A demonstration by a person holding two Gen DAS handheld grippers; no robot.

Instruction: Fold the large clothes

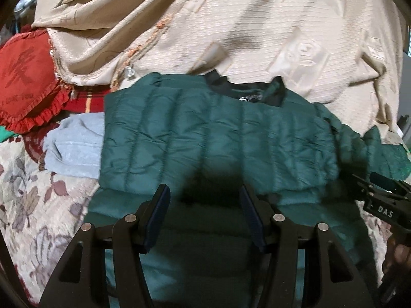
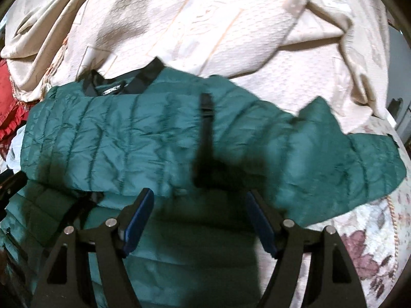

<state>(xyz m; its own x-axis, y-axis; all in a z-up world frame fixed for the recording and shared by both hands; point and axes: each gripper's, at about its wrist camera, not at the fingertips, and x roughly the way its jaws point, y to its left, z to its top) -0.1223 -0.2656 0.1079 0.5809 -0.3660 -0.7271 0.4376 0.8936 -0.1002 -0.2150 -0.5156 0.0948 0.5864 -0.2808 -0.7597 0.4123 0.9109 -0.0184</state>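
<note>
While its lower half already lies doubled up over the body, the green quilted jacket [image 1: 210, 133] rests across a bed, collar toward the cream bedspread [image 1: 231, 25] at the far side; one sleeve [image 2: 334, 148] trails unfolded toward the right edge. Left gripper [image 1: 204, 200] and right gripper [image 2: 199, 205] hover above it, jaws apart, holding nothing. Puffy, creased fabric; more folds likely remain.
</note>
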